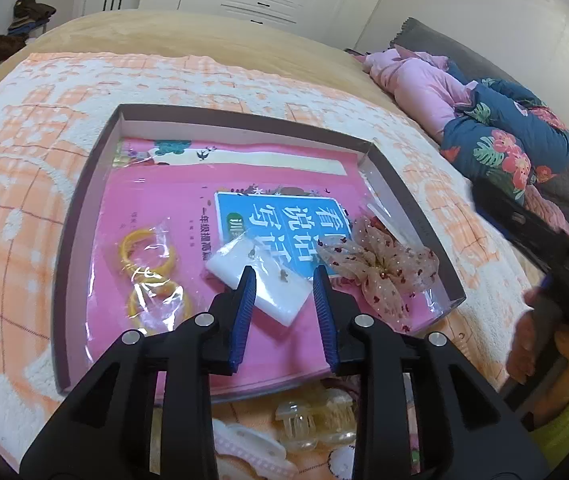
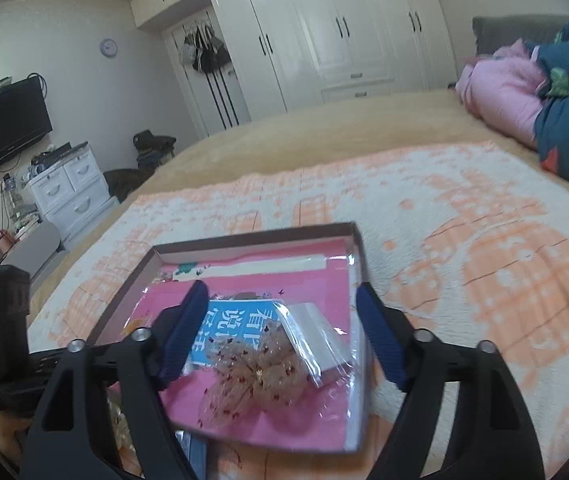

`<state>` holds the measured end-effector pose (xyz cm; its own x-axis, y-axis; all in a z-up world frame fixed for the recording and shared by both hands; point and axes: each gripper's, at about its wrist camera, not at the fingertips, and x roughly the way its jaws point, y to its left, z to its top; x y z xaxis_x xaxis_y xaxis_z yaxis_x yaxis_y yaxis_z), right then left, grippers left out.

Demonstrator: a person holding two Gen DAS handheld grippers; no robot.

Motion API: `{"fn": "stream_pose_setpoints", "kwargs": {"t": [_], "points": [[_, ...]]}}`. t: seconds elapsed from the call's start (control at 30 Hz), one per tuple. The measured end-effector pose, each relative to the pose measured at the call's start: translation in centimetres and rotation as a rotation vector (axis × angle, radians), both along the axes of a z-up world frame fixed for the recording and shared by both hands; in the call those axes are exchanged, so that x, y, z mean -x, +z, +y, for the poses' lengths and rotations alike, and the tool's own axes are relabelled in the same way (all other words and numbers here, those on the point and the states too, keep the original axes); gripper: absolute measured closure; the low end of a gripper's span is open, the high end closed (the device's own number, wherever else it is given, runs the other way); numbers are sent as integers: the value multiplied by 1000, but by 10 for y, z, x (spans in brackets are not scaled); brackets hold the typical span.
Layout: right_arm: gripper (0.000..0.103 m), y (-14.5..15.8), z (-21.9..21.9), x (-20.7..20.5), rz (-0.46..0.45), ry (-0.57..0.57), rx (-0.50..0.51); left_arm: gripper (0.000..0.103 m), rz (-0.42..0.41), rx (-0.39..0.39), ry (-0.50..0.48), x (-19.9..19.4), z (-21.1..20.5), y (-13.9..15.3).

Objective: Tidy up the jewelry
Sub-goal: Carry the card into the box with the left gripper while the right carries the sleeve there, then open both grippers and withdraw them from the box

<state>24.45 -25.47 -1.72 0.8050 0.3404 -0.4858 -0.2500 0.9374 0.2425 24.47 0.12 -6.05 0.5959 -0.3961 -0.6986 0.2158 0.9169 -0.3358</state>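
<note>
A shallow brown-rimmed box lies on the bed with a pink book in it. On the book rest yellow hair rings in a clear bag, a small white packet and a sheer dotted bow. My left gripper hangs just above the packet, its jaws slightly apart and not pressing on it. My right gripper stands wide open over the bow and its clear bag, holding nothing.
Clear hair claws and a white-pink clip lie on the orange-and-white blanket in front of the box. Pink and floral bedding is piled at the right. A hand holds the other gripper beside the box.
</note>
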Motion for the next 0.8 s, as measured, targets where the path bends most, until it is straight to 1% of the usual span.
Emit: {"fn": "stream_pose_setpoints", "kwargs": {"t": [0.03,0.1,0.13,0.17,0.2,0.23,0.3,0.33,0.4,0.5,0.63,0.8], "points": [[23,4,0,7,-15,4,7,76,-3,-1,5,2,1,1],[19,11,-2,19,-47,8,22,66,-24,1,21,8,3,7],[17,14,-2,26,-64,8,28,64,-38,5,28,11,5,11],[15,18,-3,32,-81,6,33,58,-48,6,35,14,5,13],[14,20,-4,37,-94,5,37,51,-61,5,44,18,7,17],[14,23,-5,43,-107,6,41,48,-77,6,53,23,8,22],[12,27,-6,52,-129,4,53,39,-112,7,71,33,11,31],[10,29,-6,58,-144,1,59,36,-124,7,76,37,12,35],[8,32,-7,67,-165,-1,62,23,-152,8,90,47,14,43],[7,35,-8,77,-175,4,62,13,-189,19,108,61,18,54],[6,41,-10,92,-195,4,63,11,-232,15,118,78,20,66],[6,46,-11,107,-209,8,69,11,-260,16,113,95,21,74]]}}
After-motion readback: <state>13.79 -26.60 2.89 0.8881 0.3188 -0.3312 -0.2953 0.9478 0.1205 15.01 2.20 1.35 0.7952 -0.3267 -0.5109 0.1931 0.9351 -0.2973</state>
